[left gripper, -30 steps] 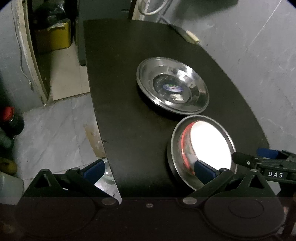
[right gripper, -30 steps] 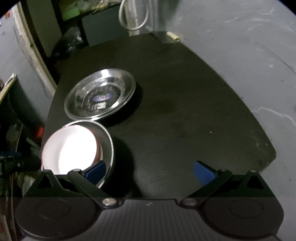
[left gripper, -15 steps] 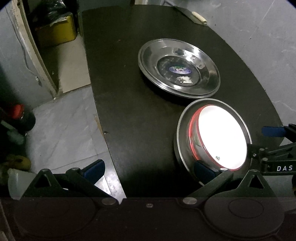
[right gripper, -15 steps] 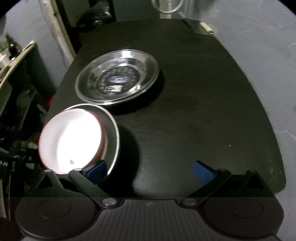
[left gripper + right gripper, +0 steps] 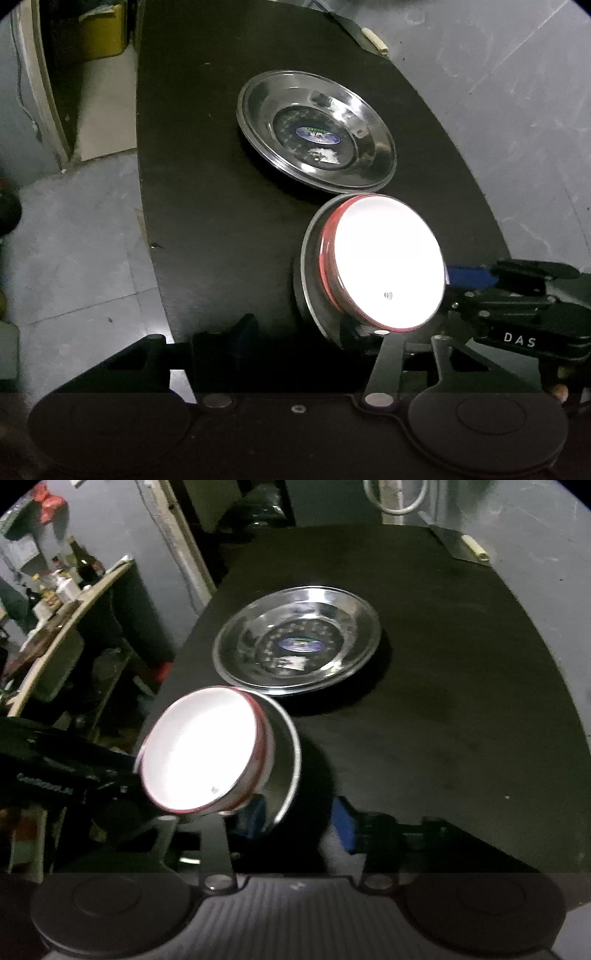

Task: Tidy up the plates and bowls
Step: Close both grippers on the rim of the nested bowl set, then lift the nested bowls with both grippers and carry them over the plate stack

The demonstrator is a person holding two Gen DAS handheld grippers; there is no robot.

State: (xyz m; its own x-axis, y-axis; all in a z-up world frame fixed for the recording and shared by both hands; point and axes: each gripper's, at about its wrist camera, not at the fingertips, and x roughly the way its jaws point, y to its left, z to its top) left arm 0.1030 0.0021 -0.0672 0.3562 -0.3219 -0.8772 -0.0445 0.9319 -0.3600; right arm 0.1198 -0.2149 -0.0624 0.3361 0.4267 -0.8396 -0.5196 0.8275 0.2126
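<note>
A steel bowl (image 5: 314, 277) stands near the front of the black table (image 5: 221, 184), with a white, red-rimmed bowl (image 5: 384, 258) tipped inside it. Behind it lies a steel plate (image 5: 317, 133) with a sticker. My left gripper (image 5: 303, 336) is closing over the steel bowl's near-left rim, and a gap shows at the outer finger (image 5: 240, 332). My right gripper (image 5: 297, 823) is closing over the steel bowl (image 5: 284, 746) from the other side. Its blue pad (image 5: 343, 827) stays clear of the rim, beside the white bowl (image 5: 199, 746). The plate (image 5: 295, 642) lies beyond.
The table's left edge drops to a grey tiled floor (image 5: 74, 240), with a yellow box (image 5: 103, 33) further back. A white-handled tool (image 5: 373, 38) lies at the far edge. A cluttered shelf (image 5: 55, 602) stands to the left. Bare tabletop (image 5: 443, 720) spreads to the right of the bowls.
Both grippers' jaws have narrowed from wide open around the stacked bowls. The white bowl has tipped up inside the steel bowl. The right wrist has rolled.
</note>
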